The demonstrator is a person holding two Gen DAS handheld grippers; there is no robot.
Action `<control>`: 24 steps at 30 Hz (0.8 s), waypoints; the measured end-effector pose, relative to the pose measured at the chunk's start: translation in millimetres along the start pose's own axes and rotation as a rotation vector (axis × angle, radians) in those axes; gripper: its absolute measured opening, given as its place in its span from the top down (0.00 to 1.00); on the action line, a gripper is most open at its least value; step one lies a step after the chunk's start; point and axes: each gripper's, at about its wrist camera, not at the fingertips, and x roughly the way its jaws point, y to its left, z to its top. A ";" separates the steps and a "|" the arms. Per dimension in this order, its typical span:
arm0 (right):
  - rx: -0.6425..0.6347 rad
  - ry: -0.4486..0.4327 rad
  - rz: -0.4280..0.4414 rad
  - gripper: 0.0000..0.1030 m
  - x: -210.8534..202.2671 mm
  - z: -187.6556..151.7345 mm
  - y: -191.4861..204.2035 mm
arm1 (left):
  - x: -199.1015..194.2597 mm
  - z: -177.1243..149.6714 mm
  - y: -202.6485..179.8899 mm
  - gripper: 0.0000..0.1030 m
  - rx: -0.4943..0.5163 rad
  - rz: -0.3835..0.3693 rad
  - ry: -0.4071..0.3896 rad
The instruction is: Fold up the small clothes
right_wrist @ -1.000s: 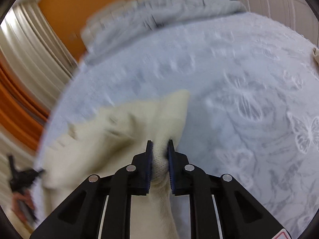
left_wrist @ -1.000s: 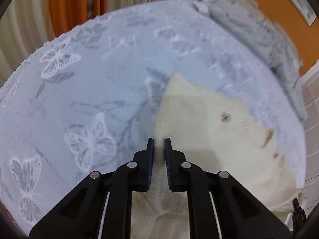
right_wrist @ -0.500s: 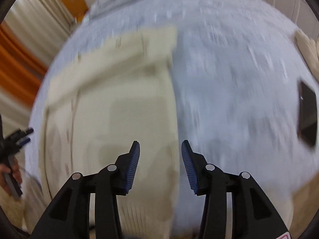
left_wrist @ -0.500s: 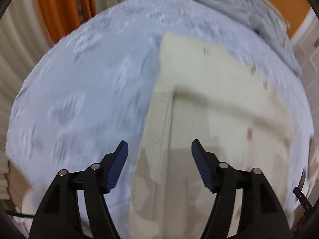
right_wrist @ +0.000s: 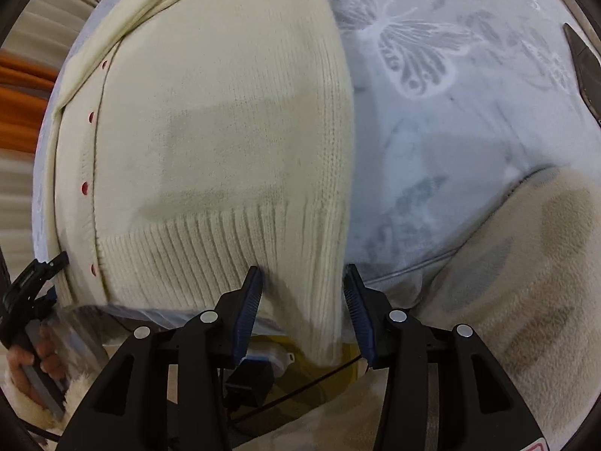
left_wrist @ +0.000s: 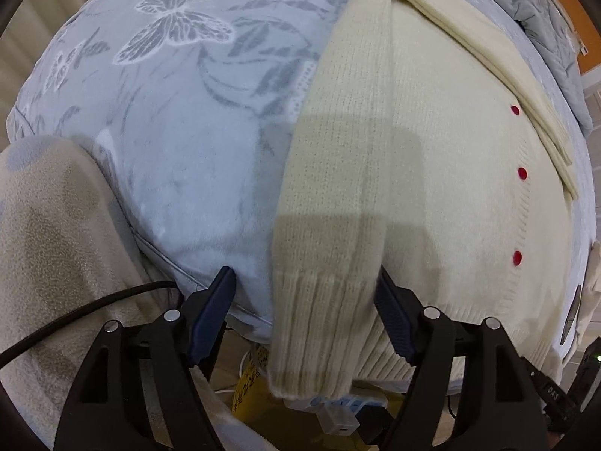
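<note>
A cream knit cardigan (left_wrist: 432,158) with red buttons (left_wrist: 521,174) lies flat on the pale blue butterfly blanket (left_wrist: 180,120). One sleeve is folded across its top. Its ribbed sleeve cuff (left_wrist: 315,323) hangs over the near edge of the bed. My left gripper (left_wrist: 306,319) is open, with the cuff between its jaws but not gripped. In the right wrist view the cardigan (right_wrist: 225,131) fills the left half. My right gripper (right_wrist: 302,308) is open at the ribbed hem (right_wrist: 210,251), with the hem's corner between its jaws.
A beige fleece (left_wrist: 49,248) lies at the near left in the left wrist view and at the near right in the right wrist view (right_wrist: 526,282). A black cable (left_wrist: 82,312) crosses it. A grey quilt (left_wrist: 544,22) lies at the far side. A dark phone (right_wrist: 582,64) rests on the blanket at right.
Both grippers were shut on the cardigan a second ago. They have let go, opened wide and pulled back to the near edge of the bed. The cardigan now lies flat.
</note>
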 end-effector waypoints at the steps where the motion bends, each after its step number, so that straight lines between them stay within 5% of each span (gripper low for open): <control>1: -0.002 0.001 0.007 0.55 0.7 -0.1 -1.8 | -0.1 -0.8 0.9 0.33 -0.002 -0.008 0.000; 2: 0.001 0.003 0.020 0.61 0.6 -0.7 -4.3 | -0.1 -1.3 1.7 0.36 -0.005 -0.019 0.002; 4: 0.004 0.000 0.098 0.92 -2.7 -4.8 -5.2 | -1.5 -3.4 5.9 0.46 -0.009 -0.044 0.005; 7: -0.001 -0.061 0.142 0.91 -18.3 -10.1 -5.0 | -9.9 -8.7 11.0 0.84 0.009 -0.115 -0.001; 13: -0.053 -0.303 0.240 0.92 -91.2 -37.4 -14.7 | -63.2 -16.9 31.6 0.87 -0.003 -0.260 -0.045; 21: -0.111 -0.260 0.272 0.92 -131.5 -96.8 -17.0 | -132.7 -65.5 51.2 0.88 0.006 -0.374 0.062; 24: -0.123 -0.374 0.342 0.92 -176.4 -89.2 0.5 | -159.1 -56.0 42.1 0.87 0.029 -0.381 0.002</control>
